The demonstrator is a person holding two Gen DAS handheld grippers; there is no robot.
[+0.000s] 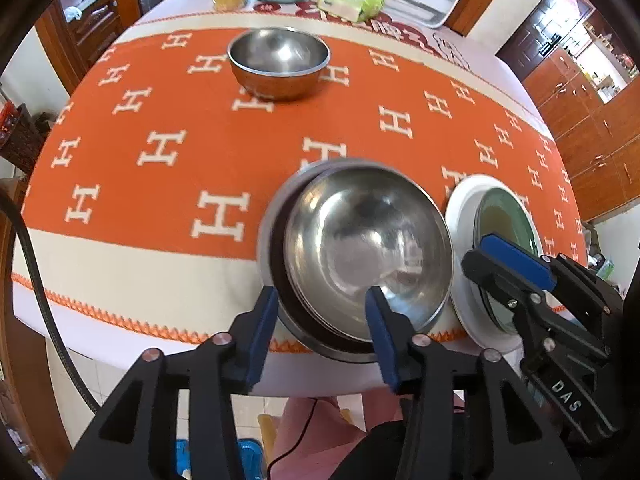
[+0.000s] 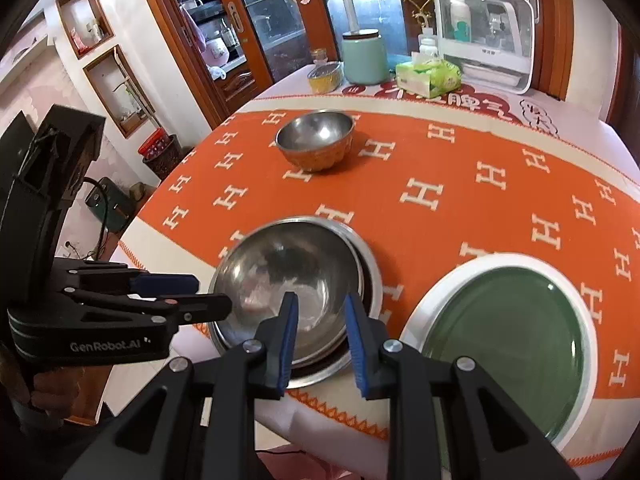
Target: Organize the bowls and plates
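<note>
The steel bowl (image 1: pixel 368 248) sits nested, slightly off-centre, in a larger steel bowl (image 1: pixel 276 264) at the near edge of the surface (image 1: pixel 160 184). Just beside this stack lies a green plate (image 2: pixel 504 344) on a white plate (image 2: pixel 416 320). Well beyond the stack stands a smaller steel bowl (image 1: pixel 279 62). The left claw (image 1: pixel 320 328) hangs partly open over the stack's near rim, gripping nothing. The right claw (image 2: pixel 320 332) is narrowly open, empty.

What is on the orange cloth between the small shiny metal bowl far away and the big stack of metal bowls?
Nothing: only bare orange tablecloth with white H letters lies between the small steel bowl and the nested steel bowls, in both wrist views.
</note>
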